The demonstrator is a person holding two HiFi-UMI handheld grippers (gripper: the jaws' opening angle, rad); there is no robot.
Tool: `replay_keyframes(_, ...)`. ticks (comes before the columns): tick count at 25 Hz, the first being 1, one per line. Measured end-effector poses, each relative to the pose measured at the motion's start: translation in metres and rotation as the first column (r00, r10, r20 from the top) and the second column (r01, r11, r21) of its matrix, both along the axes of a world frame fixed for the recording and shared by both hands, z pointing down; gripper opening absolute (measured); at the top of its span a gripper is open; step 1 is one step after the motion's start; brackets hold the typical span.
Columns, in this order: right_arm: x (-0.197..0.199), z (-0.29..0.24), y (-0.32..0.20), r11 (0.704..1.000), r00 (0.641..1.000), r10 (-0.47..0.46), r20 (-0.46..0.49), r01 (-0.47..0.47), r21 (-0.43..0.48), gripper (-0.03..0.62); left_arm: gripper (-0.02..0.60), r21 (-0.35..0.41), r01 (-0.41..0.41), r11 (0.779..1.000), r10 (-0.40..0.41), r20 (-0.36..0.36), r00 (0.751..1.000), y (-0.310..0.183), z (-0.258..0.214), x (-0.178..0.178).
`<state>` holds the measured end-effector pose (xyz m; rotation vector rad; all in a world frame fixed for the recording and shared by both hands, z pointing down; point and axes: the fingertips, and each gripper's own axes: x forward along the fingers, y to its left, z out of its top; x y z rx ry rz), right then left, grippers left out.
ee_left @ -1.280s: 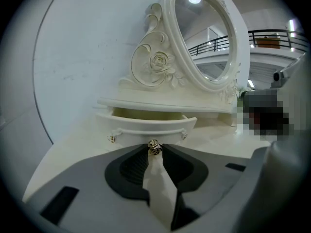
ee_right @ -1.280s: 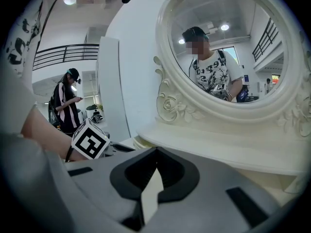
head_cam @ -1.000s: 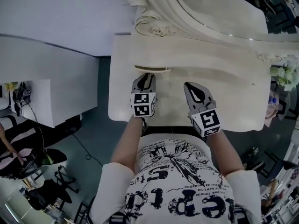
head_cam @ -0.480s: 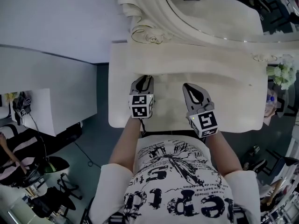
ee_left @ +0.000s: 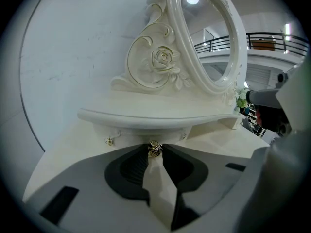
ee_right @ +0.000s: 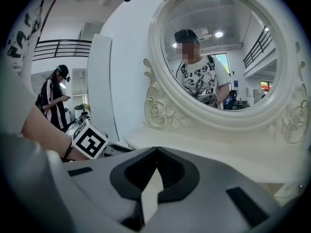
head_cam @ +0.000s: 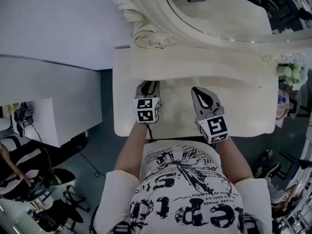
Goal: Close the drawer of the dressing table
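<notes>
The cream dressing table (head_cam: 239, 108) fills the middle of the head view, with its oval mirror (head_cam: 219, 9) at the back. My left gripper (head_cam: 148, 84) reaches under the raised shelf (ee_left: 155, 115). Its jaws are shut on the small gold drawer knob (ee_left: 154, 150), which sits right at the tips of the left gripper (ee_left: 155, 145). The drawer front (ee_left: 141, 135) lies tucked in below the shelf. A second small knob (ee_left: 109, 141) shows to the left. My right gripper (head_cam: 196, 89) hovers over the tabletop with its tips together and nothing held, and the right gripper (ee_right: 156, 149) faces the mirror.
A bunch of pale flowers (head_cam: 292, 74) stands at the table's right end. White partitions (head_cam: 53, 96) run along the left. Dark chairs (head_cam: 44, 179) and a bystander in a striped top (ee_right: 53, 101) are on the floor side.
The open drawer's edge, seen as a slit beyond my left gripper a second ago, has gone in under the shelf. The right gripper has stayed put.
</notes>
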<state>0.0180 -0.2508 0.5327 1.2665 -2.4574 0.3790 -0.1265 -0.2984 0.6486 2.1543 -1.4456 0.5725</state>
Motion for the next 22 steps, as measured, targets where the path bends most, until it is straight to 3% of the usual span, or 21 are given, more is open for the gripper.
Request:
replay_keyframes(8, -0.002, -0.001, 0.002, 1.0, 1.0, -0.008, 0.002, 0.008, 0.003, 0.015, 0.111, 0.018, -0.019, 1.0, 0.019, 0.019, 1.0, 0.002, 0.0, 0.004)
replay_keyframes(10, -0.002, -0.002, 0.002, 1.0, 1.0, -0.012, 0.005, 0.012, 0.007, 0.015, 0.228, 0.01, -0.034, 0.999, 0.034, 0.027, 0.999, 0.006, 0.004, 0.009)
replay_keyframes(11, -0.002, -0.002, 0.003, 1.0, 1.0, -0.013, 0.006, 0.013, 0.009, 0.015, 0.25, -0.002, -0.026, 1.0, 0.026, 0.024, 0.999, 0.009, 0.006, 0.008)
replay_keyframes(14, 0.0, -0.005, 0.008, 1.0, 1.0, -0.015, 0.007, 0.015, 0.011, 0.015, 0.25, -0.02, -0.004, 1.0, 0.003, -0.001, 1.0, 0.021, 0.006, 0.005)
replay_keyframes(19, 0.005, -0.011, 0.014, 1.0, 1.0, -0.008, 0.015, 0.008, 0.018, 0.015, 0.249, 0.036, 0.001, 0.999, -0.002, 0.018, 1.0, 0.041, -0.013, 0.002)
replay_keyframes(22, 0.01, -0.016, 0.019, 1.0, 1.0, -0.007, 0.025, 0.006, 0.028, 0.015, 0.217, 0.072, 0.021, 0.997, -0.022, 0.013, 1.0, 0.049, -0.031, 0.003)
